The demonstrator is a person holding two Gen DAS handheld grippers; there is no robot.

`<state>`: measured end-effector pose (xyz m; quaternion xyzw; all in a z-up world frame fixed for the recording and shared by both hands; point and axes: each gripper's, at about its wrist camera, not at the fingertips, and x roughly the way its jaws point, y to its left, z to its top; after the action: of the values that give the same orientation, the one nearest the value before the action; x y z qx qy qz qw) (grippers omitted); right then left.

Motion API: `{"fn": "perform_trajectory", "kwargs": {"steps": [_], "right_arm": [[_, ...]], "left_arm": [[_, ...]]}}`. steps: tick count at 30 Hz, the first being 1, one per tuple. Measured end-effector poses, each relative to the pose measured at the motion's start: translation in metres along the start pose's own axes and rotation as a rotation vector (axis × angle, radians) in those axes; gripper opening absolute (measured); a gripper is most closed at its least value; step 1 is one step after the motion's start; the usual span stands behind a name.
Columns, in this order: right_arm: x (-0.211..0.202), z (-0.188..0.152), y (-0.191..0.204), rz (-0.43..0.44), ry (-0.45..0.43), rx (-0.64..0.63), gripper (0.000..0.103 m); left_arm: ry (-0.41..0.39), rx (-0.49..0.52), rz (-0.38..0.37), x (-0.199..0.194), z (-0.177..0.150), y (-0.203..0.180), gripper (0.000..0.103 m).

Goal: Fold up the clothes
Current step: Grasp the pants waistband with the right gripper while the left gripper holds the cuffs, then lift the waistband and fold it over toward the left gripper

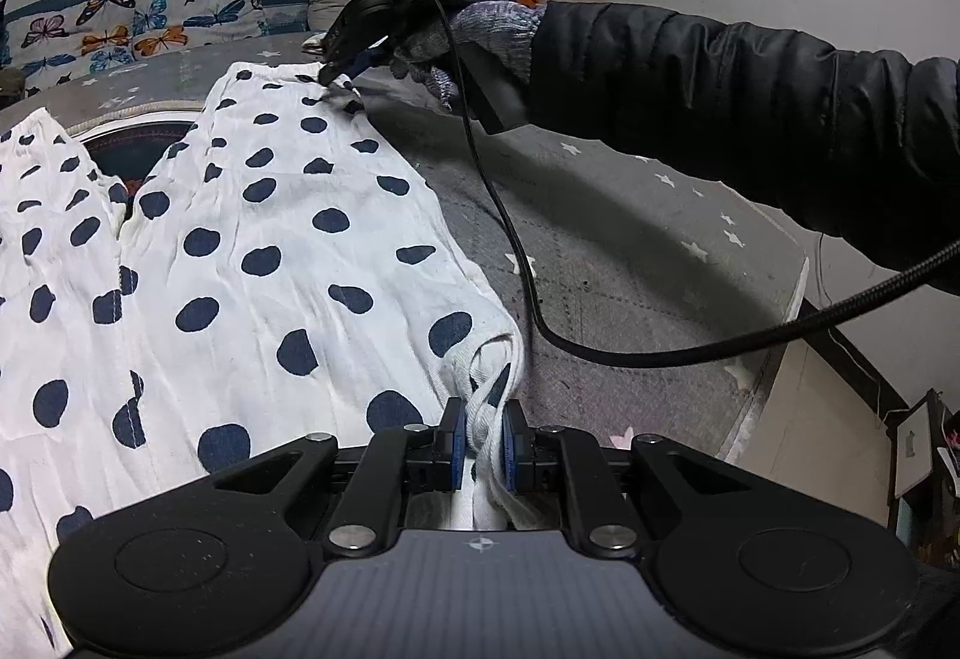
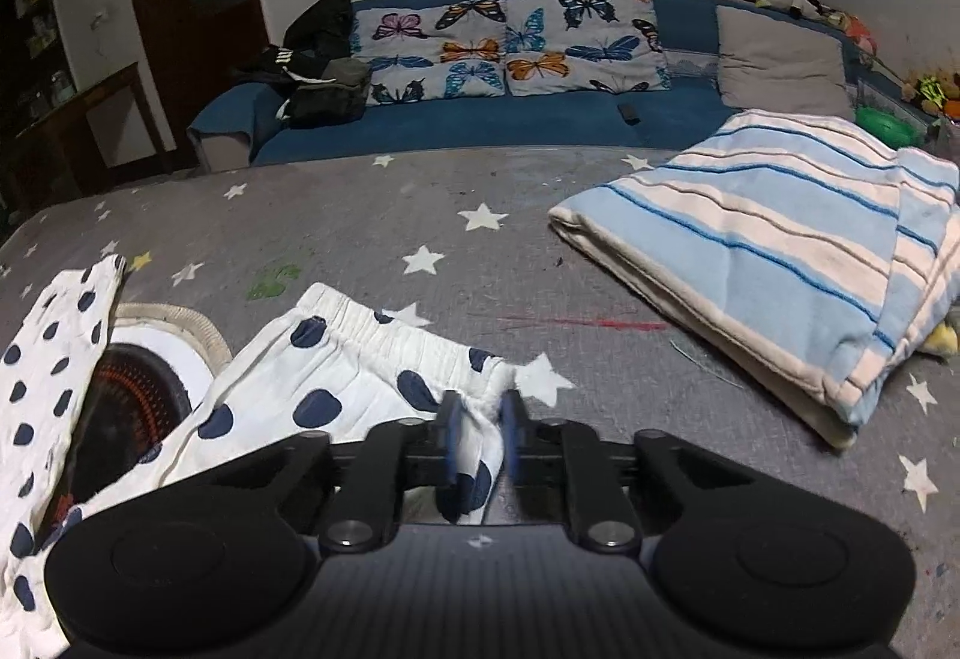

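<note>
White trousers with dark blue polka dots (image 1: 240, 251) lie spread on a grey star-print cover (image 1: 630, 251). My left gripper (image 1: 485, 434) is shut on a bunched corner of the fabric at the near end of one leg. At the far end of that leg, my right gripper (image 1: 327, 71), held by a gloved hand (image 1: 480, 41), pinches the other corner. In the right wrist view the right gripper (image 2: 479, 413) is shut on the elastic hem of the polka-dot trousers (image 2: 360, 377). The second leg (image 2: 54, 359) lies to the left.
A folded blue-and-white striped blanket (image 2: 768, 251) lies on the cover at right. Behind stands a blue sofa (image 2: 480, 119) with butterfly pillows (image 2: 510, 41), a grey pillow and dark bags. A round heater (image 2: 126, 407) shows through a hole in the cover between the legs. A black cable (image 1: 540, 311) hangs across.
</note>
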<state>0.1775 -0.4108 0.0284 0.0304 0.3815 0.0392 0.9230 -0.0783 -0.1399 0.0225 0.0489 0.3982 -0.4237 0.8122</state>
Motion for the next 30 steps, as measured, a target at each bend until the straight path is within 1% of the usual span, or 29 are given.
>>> {"fn": "perform_trajectory", "kwargs": {"steps": [3,8,14,19,22,28,30], "right_arm": [[-0.007,0.004,-0.002,-0.015,-0.004,0.011,0.007],[-0.020,0.010,-0.004,-0.040,-0.012,0.028,0.006],[-0.044,0.035,0.011,-0.050,-0.041,0.030,0.006],[-0.059,0.058,0.042,-0.044,-0.072,-0.008,0.006],[-0.058,0.072,0.075,-0.028,-0.085,-0.044,0.006],[-0.057,0.099,0.140,0.003,-0.108,-0.115,0.006],[-0.047,0.104,0.166,0.013,-0.104,-0.141,0.006]], "left_arm": [[-0.009,-0.016,0.000,-0.003,-0.001,0.003,0.013],[-0.063,-0.050,-0.006,-0.022,-0.004,0.011,0.010],[-0.141,-0.132,-0.017,-0.050,-0.013,0.031,0.008],[-0.212,-0.215,-0.006,-0.078,-0.021,0.050,0.008],[-0.259,-0.274,-0.001,-0.096,-0.029,0.063,0.007],[-0.325,-0.385,0.025,-0.128,-0.050,0.087,0.007],[-0.341,-0.421,0.033,-0.137,-0.058,0.095,0.007]]}}
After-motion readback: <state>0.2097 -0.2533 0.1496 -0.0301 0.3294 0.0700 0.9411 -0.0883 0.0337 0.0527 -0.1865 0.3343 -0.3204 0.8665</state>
